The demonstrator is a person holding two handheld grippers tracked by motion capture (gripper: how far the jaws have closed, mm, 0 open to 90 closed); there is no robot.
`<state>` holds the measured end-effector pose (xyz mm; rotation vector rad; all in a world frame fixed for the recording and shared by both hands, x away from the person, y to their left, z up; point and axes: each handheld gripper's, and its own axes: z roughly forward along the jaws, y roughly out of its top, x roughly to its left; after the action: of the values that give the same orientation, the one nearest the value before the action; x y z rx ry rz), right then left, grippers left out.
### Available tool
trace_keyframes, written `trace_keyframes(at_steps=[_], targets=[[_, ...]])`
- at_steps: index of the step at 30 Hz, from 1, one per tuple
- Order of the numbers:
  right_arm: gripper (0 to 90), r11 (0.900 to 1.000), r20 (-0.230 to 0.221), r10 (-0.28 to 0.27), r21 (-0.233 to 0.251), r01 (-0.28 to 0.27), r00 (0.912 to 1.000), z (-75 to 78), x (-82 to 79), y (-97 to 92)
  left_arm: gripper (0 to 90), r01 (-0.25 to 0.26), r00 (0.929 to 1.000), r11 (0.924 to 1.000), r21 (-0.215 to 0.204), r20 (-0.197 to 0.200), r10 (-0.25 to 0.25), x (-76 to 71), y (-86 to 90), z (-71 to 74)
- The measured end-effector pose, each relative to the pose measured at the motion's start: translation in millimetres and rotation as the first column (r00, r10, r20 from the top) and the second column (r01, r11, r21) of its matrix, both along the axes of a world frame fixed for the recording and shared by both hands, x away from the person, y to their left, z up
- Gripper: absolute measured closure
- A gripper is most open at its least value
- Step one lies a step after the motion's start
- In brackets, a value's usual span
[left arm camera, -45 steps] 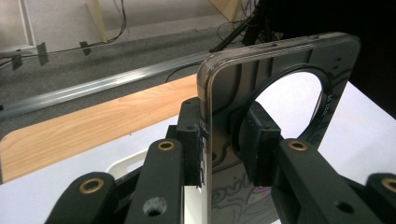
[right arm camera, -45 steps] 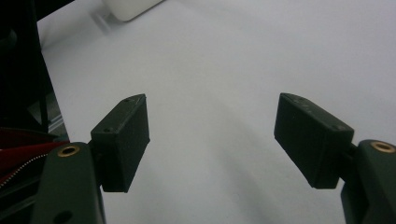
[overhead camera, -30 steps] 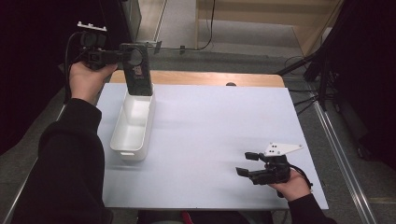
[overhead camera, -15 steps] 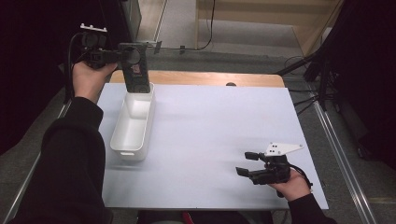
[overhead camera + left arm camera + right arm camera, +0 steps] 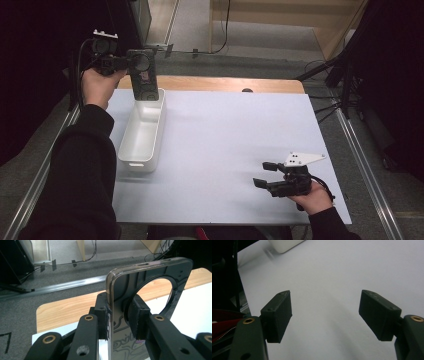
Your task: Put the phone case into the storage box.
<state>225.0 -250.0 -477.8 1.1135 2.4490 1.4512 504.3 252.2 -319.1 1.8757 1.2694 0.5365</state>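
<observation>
Phone case lowered toward the white bin

At the left, the left gripper (image 5: 131, 63) is clamped on a dark phone case (image 5: 143, 74) with a round cut-out, its pads pinching the case's wall. Compared with a second ago the case has come down and now hangs upright with its lower end at the far end of the white bin (image 5: 141, 131), which suggests it is about to be set inside; it looks not yet released. At the right, the right gripper (image 5: 266, 174) rests on the white table (image 5: 230, 130), jaws wide and empty, unmoved.
</observation>
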Motion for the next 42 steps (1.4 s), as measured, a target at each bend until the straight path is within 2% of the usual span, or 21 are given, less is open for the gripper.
trace_keyframes(at_steps=[7, 12, 18, 25, 31, 42], targets=[[25.4, 1.0, 0.004, 0.004, 0.001, -0.004, 1.0, 0.1, 0.5, 0.0, 70.7, -0.011, 0.9999, 0.9999, -0.004, -0.007, 0.011, 4.7, 2.3, -11.4], [25.4, 1.0, 0.007, 0.004, 0.001, -0.004, 1.0, 0.0, 0.6, -0.2, 70.7, -0.007, 1.0, 0.9999, 0.013, -0.002, 0.007, 6.8, -1.6, -16.8], [25.4, 1.0, 0.0, 0.003, 0.005, -0.003, 1.0, 0.1, 0.4, 0.0, 70.7, -0.001, 0.9999, 0.9998, 0.022, -0.015, 0.001, 9.7, -2.3, -27.3], [25.4, 1.0, 0.001, 0.005, 0.005, -0.005, 1.0, -0.5, 0.7, 0.6, 70.7, -0.004, 0.9996, 1.0, 0.004, -0.026, 0.004, 12.3, 0.1, -36.6], [25.4, 1.0, 0.001, 0.008, 0.003, -0.008, 1.0, -0.9, 1.0, 1.3, 70.7, -0.002, 0.9993, 1.0, 0.007, -0.037, 0.003, 13.6, -1.1, -44.8], [25.4, 1.0, 0.003, 0.008, 0.003, -0.008, 1.0, -1.2, 1.2, 1.2, 70.7, -0.002, 0.9991, 0.9997, 0.026, -0.042, 0.003, 14.0, -3.3, -55.3]])
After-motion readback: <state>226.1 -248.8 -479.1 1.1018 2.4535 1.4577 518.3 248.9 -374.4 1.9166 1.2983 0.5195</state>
